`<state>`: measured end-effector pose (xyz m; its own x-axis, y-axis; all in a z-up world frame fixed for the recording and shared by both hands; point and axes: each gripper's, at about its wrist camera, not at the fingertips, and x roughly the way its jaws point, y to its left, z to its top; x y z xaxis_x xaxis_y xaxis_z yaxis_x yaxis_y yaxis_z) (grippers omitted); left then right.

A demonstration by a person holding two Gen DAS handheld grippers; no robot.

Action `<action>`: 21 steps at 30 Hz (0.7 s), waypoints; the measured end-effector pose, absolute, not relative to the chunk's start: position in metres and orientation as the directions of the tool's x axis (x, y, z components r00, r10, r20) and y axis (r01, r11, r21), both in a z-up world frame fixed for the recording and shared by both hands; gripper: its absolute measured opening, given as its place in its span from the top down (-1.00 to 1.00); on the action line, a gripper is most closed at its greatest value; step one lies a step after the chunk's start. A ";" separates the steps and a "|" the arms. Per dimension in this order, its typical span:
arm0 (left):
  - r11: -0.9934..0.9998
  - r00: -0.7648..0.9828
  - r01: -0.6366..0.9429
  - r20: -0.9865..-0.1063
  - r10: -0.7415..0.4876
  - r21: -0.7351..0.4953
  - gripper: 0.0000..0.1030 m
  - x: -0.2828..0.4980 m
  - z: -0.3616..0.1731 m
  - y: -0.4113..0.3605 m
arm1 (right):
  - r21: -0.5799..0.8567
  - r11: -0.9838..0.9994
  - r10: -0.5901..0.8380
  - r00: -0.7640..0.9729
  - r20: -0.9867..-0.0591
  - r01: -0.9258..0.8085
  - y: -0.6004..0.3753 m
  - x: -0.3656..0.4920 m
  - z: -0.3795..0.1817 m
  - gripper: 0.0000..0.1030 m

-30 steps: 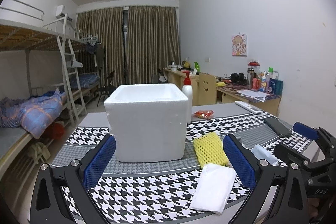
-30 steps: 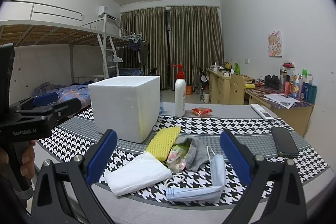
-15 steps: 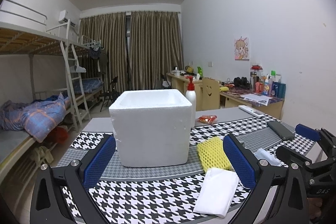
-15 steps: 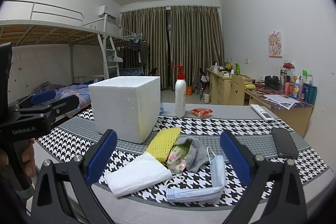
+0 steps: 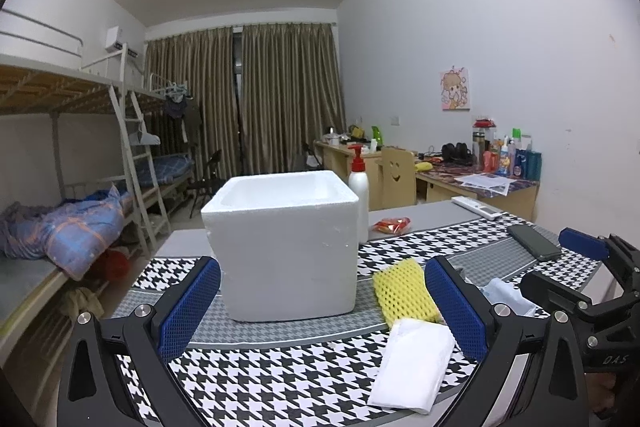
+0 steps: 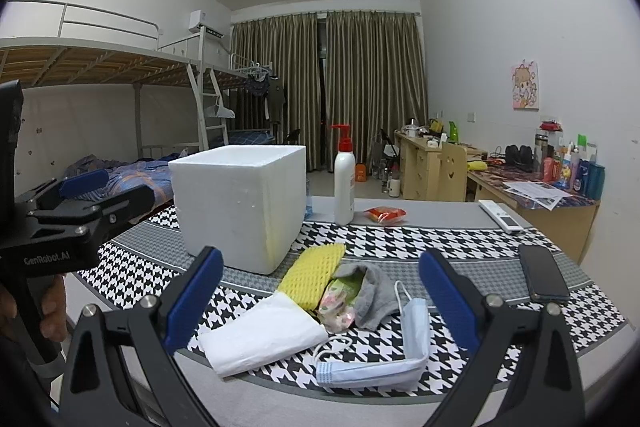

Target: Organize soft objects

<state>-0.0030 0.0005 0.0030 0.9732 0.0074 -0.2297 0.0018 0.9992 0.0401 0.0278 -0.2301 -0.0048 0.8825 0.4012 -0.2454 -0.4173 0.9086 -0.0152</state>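
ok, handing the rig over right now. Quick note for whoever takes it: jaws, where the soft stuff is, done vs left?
Left gripper: jaws open, empty, facing the foam box.
Right gripper: jaws open, empty, over the pile.
Soft items all lie on the houndstooth cloth right of the box: white folded cloth, yellow foam net, grey sock with a floral item against it, blue face mask.
Done: nothing moved, as far as visible; the box floor is hidden.
Left: all five, presumably into the box.
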 end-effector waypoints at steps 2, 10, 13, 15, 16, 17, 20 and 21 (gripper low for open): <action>0.999 0.974 0.008 -0.228 0.000 0.033 -0.98 -0.003 0.004 0.001 | -0.014 0.910 0.399 0.883 -0.247 -0.415 -0.230 0.029 -0.005 -0.94; 1.000 0.968 0.015 -0.253 -0.009 0.023 -0.98 0.009 0.004 0.002 | -0.019 0.912 0.393 0.885 -0.250 -0.411 -0.229 0.032 -0.004 -0.94; 1.000 0.966 0.018 -0.260 -0.013 0.020 -0.98 0.012 0.003 0.002 | -0.018 0.912 0.391 0.884 -0.255 -0.409 -0.229 0.036 -0.002 -0.94; 0.999 0.963 0.027 -0.268 -0.021 0.018 -0.98 0.015 0.002 0.002 | -0.016 0.914 0.387 0.883 -0.265 -0.406 -0.229 0.040 -0.003 -0.94; 0.999 0.960 0.035 -0.277 -0.029 0.018 -0.99 0.018 0.001 0.002 | -0.015 0.914 0.387 0.881 -0.272 -0.406 -0.228 0.042 -0.003 -0.94; 0.999 0.957 0.045 -0.287 -0.037 0.019 -0.98 0.020 0.001 0.001 | -0.016 0.915 0.384 0.881 -0.278 -0.404 -0.229 0.045 -0.003 -0.94; 0.998 0.953 0.061 -0.298 -0.052 0.020 -0.98 0.024 -0.003 -0.003 | -0.013 0.918 0.376 0.879 -0.293 -0.397 -0.228 0.052 -0.005 -0.94; 0.997 0.951 0.070 -0.304 -0.060 0.023 -0.99 0.026 -0.005 -0.004 | -0.011 0.919 0.372 0.878 -0.301 -0.393 -0.228 0.054 -0.006 -0.94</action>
<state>0.0255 -0.0041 -0.0050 0.9507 -0.0596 -0.3043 0.0699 0.9973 0.0229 0.0544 -0.2283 -0.0057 0.8780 0.3721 -0.3010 -0.3933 0.9194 -0.0108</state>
